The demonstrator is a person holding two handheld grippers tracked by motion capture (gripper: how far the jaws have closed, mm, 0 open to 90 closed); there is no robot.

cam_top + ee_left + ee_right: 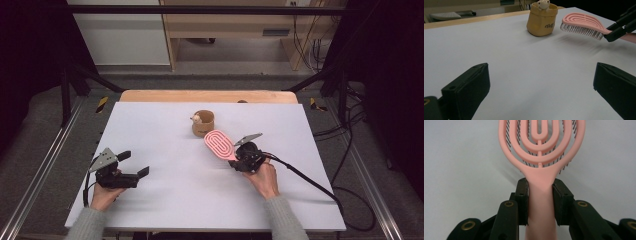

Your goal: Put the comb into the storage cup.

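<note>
Hairbrush (220, 144), pink, sits in the high view just right of and nearer than the brown cup (203, 123) on the white table (165, 200), its handle in the right gripper (239, 161). The left gripper (135, 165) rests well to the cup's left, jaws spread with nothing between them.

In the left gripper view the brush hangs above the table, bristles down, beside the cup; a small toy (542, 4) pokes from the cup.

In the right gripper view both jaws clamp the brush handle.
</note>
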